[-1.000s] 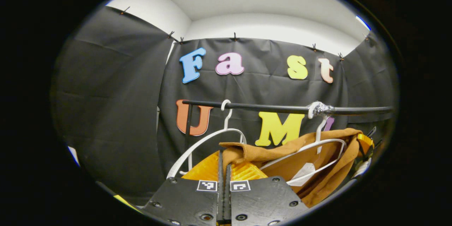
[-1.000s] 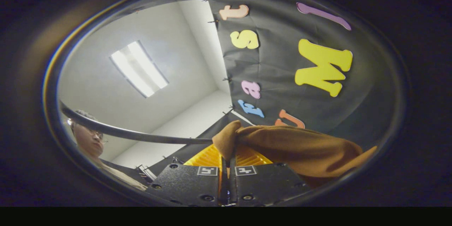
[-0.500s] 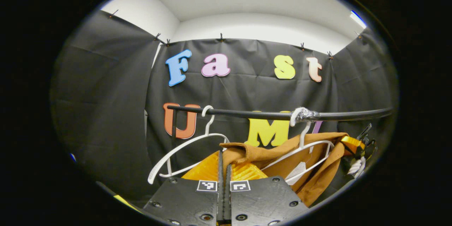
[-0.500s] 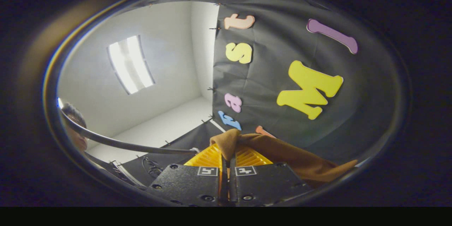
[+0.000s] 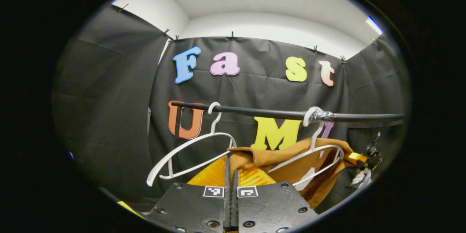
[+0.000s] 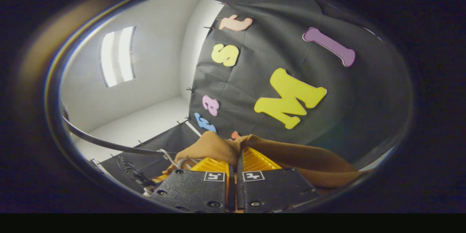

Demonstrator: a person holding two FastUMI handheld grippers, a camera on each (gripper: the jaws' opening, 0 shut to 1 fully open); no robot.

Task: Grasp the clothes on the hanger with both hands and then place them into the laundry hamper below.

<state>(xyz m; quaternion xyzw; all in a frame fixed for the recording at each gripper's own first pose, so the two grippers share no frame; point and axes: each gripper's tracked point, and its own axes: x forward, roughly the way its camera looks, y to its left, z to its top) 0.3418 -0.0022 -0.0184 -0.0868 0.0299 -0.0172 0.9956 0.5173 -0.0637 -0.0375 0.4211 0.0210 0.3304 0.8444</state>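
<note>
Black cloth backs the rail [image 5: 276, 114]. Your left gripper [image 5: 230, 164] and right gripper [image 6: 233, 158] stay clamped on the brown garment [image 5: 291, 160], which has slid partly off its white hanger [image 5: 313, 154] just ahead; hamper next.

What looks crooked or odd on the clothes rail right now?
The empty white hanger hangs tilted on the rail, one arm swung low. The brown garment is bunched and half off its own hanger, pulled sideways by the left gripper and right gripper pinching its cloth.
</note>
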